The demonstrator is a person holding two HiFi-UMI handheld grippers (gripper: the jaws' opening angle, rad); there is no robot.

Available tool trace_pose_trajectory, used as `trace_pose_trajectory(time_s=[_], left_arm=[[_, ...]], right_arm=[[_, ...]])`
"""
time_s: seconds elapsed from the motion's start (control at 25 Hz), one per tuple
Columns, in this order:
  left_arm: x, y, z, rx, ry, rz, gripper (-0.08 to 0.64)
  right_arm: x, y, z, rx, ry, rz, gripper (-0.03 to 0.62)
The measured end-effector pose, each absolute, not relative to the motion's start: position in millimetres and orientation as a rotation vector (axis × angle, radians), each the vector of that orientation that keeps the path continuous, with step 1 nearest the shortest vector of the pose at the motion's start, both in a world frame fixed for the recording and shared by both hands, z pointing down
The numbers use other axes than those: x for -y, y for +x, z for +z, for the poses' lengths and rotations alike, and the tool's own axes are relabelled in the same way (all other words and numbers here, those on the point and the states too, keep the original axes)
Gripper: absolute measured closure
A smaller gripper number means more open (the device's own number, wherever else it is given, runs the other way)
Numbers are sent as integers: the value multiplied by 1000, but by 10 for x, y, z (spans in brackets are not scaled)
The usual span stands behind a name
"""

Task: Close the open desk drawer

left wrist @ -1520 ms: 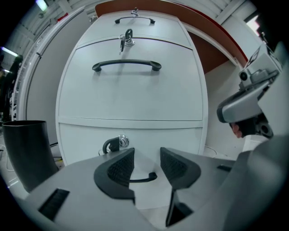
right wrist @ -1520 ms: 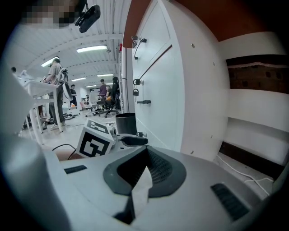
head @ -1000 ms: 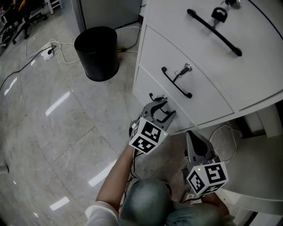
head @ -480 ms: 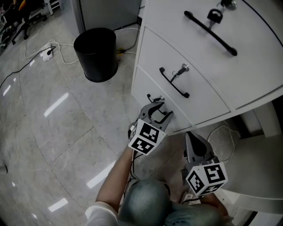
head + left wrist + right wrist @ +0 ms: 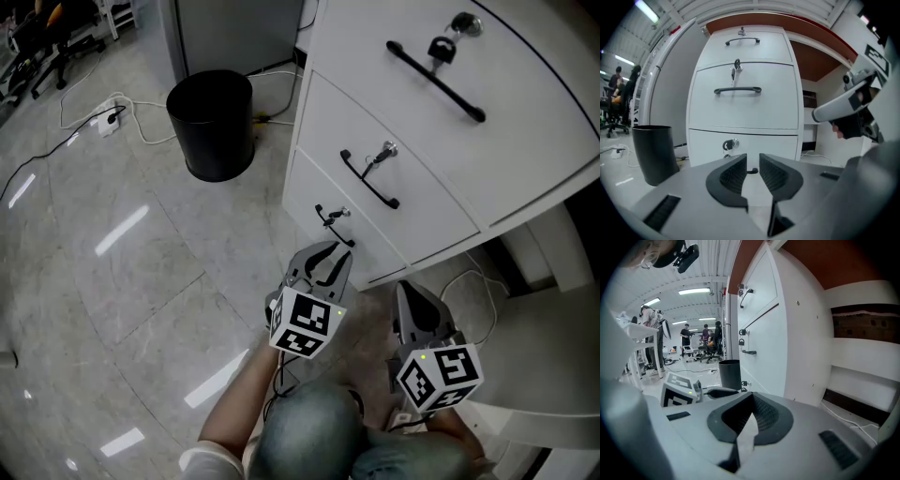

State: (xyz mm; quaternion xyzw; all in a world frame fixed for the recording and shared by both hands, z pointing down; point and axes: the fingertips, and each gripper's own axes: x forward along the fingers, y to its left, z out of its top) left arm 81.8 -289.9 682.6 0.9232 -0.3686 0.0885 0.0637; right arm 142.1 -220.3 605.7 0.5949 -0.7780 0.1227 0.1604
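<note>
White-fronted, the bottom drawer [image 5: 309, 192] is seen at the foot of the cabinet [image 5: 534, 84]. Its face appears flush with the middle drawer [image 5: 427, 211] above, and a black handle [image 5: 335, 223] and a key [image 5: 343, 213] are set in it. Just before that handle the left tongs [image 5: 330, 251] are held. Their jaws have just been closing and stand half apart, with nothing gripped; only the handle's end is glimpsed beyond the gap. The right tongs [image 5: 410, 289] are held lower by the cabinet's corner, jaws pressed together and empty. A black bin [image 5: 214, 117] is seen on the grey floor [image 5: 122, 253], well apart.
</note>
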Motion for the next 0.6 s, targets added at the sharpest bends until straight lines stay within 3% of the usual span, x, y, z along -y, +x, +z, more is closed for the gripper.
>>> trace_pose_trajectory(time_s=[0.28, 0.6], left_arm=[[2591, 382, 6579, 1175, 2715, 188, 538], [2494, 129, 6428, 1264, 2708, 220, 550]], right_arm=[[2131, 1429, 6020, 2214, 1718, 317, 595], [2113, 1378, 6222, 2243, 1698, 352, 595]])
